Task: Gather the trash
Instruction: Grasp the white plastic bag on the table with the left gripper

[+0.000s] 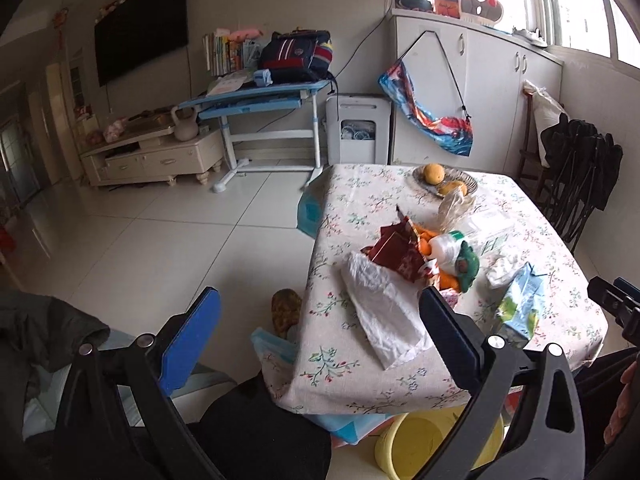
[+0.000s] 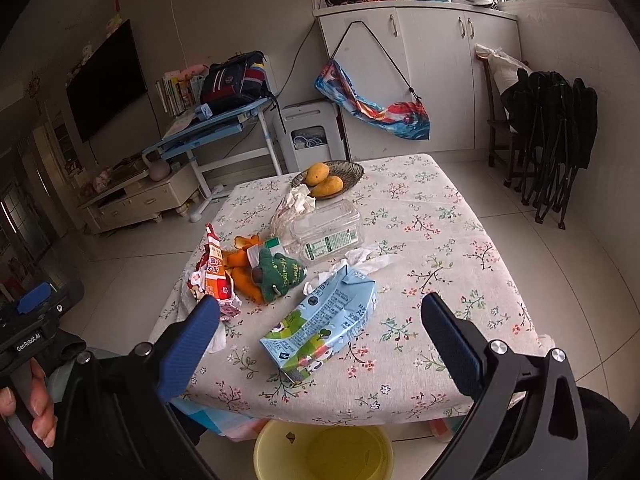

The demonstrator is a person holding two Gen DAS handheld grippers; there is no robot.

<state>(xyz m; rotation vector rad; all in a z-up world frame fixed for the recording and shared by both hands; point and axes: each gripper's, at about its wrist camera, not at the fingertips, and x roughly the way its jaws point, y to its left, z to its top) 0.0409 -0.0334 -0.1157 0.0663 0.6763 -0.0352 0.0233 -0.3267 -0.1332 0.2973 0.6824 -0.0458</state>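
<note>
Trash lies on a table with a floral cloth (image 2: 420,216): a flattened blue milk carton (image 2: 320,322), a red snack wrapper (image 2: 214,278), orange peels (image 2: 244,276), a green cloth piece (image 2: 276,272), a clear plastic box (image 2: 328,228) and crumpled tissue (image 2: 366,258). A white tissue (image 1: 384,316) lies near the table's front left. A yellow bin (image 2: 324,454) stands on the floor under the front edge. My right gripper (image 2: 320,312) is open above the carton, empty. My left gripper (image 1: 320,304) is open, empty, at the table's left front corner.
A wire basket with mangoes (image 2: 326,178) sits at the table's far side. Folded black chairs (image 2: 552,132) lean at the right wall. A blue desk (image 1: 256,100) and TV stand (image 1: 152,156) are across the tiled floor. A slipper (image 1: 286,310) lies by the table.
</note>
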